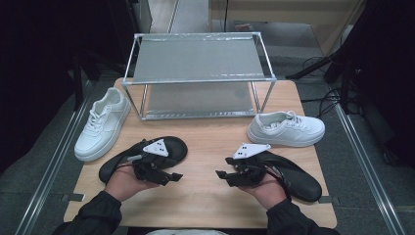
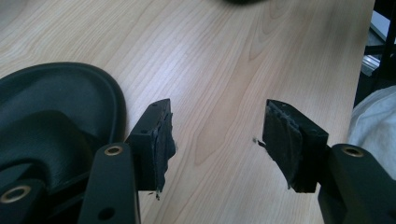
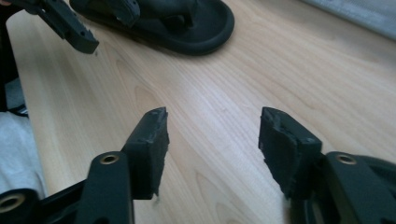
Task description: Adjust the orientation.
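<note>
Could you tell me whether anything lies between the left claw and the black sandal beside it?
Nothing visible does. The left claw stands open over bare table, with the black sandal directly beside one jaw.

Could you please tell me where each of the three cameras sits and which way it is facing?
High view: above the person's side, looking forward and down at the table, rack, both hands and grippers.
Left gripper view: rides the left gripper, looking along its open jaws over bare wood beside the left black sandal.
Right gripper view: rides the right gripper, facing the left gripper and that sandal.
Shared: the sandal appears in all three.
</note>
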`<action>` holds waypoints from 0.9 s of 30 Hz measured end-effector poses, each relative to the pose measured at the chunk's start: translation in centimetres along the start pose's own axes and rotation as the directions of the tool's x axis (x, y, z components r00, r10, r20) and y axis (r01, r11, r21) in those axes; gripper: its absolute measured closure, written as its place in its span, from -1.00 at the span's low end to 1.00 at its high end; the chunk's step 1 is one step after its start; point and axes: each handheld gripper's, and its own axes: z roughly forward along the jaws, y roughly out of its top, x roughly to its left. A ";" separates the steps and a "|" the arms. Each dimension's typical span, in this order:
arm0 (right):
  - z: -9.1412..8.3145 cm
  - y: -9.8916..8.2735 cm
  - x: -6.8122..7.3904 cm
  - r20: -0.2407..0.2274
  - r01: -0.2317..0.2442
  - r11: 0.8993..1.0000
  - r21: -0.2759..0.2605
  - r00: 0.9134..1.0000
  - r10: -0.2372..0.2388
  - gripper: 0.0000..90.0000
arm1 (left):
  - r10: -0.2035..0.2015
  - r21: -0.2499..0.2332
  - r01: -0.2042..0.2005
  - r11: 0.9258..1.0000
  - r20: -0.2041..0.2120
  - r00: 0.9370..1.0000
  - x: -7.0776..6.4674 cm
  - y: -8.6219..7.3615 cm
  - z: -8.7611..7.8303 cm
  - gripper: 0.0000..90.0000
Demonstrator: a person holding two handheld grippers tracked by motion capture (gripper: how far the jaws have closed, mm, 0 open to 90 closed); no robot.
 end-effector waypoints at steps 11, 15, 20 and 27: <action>0.9 0.5 0.1 -0.047 0.032 0.999 0.022 0.998 -0.031 -0.02 | -0.056 -0.013 0.056 0.998 -0.030 0.998 1.6 -1.4 -1.7 -0.11; 1.4 0.8 0.0 -0.062 0.027 0.999 0.043 0.998 -0.024 -0.06 | -0.082 -0.035 0.080 0.996 -0.034 0.996 2.2 -2.1 -2.4 -0.11; 2.5 1.3 -0.2 -0.099 0.028 0.998 0.057 0.995 -0.022 -0.07 | -0.096 -0.058 0.092 0.994 -0.066 0.993 2.9 -2.9 -3.5 -0.11; 3.1 1.8 -0.1 -0.123 0.047 0.997 0.062 0.992 -0.039 -0.04 | -0.118 -0.067 0.111 0.992 -0.111 0.987 4.1 -4.6 -4.7 -0.13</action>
